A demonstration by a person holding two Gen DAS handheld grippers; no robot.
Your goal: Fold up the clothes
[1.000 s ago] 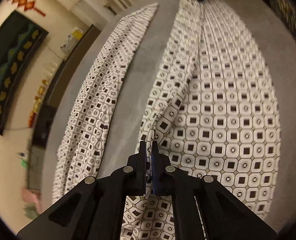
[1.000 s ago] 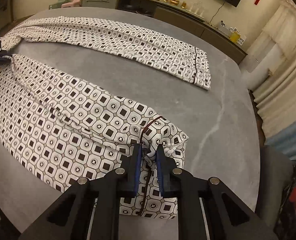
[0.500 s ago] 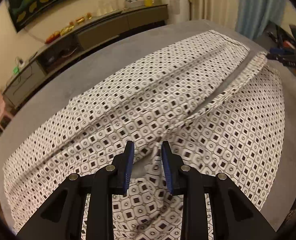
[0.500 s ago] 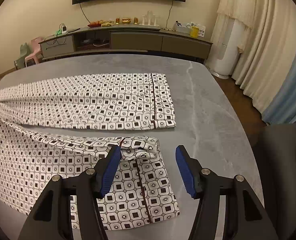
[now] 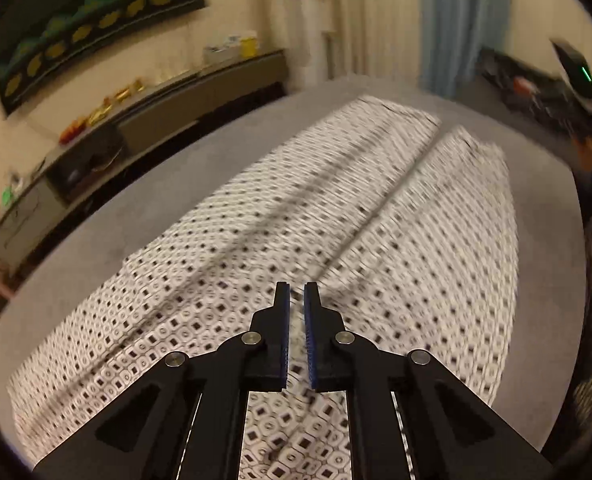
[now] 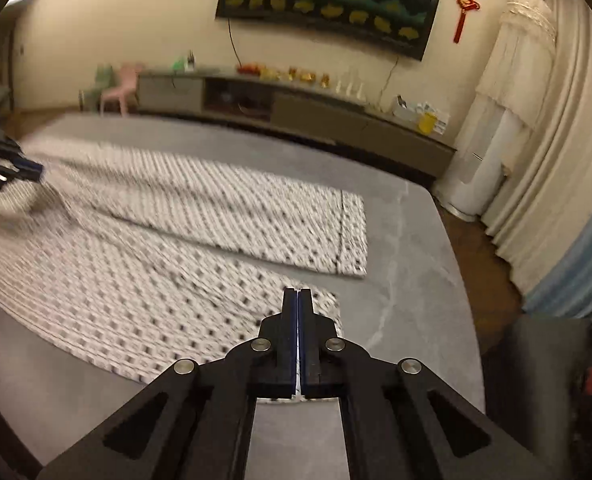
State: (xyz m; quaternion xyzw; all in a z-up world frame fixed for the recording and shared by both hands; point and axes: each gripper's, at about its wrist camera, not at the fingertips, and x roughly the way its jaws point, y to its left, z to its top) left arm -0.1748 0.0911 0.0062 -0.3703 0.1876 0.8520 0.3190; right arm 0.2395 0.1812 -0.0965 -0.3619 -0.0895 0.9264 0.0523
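White trousers with a black square print (image 5: 336, 216) lie flat on the grey table (image 5: 143, 200), both legs side by side; they also show in the right wrist view (image 6: 199, 208). My left gripper (image 5: 296, 292) hangs above the waist end, its jaws a narrow gap apart and holding nothing. My right gripper (image 6: 298, 294) is shut and empty, above the cuff of the near leg (image 6: 320, 304). The left gripper also shows at the left edge of the right wrist view (image 6: 23, 168). Both views are motion-blurred.
A long low sideboard (image 6: 296, 108) with small items runs along the far wall under a dark wall picture (image 6: 328, 4). Cream curtains (image 6: 536, 140) hang on the right. A dark chair (image 6: 536, 360) stands off the table's right edge (image 6: 456, 280).
Both grippers let go of the trousers and lifted away. The right gripper opened wide, then shut empty. The left gripper narrowed its jaws. The trouser legs now lie flat.
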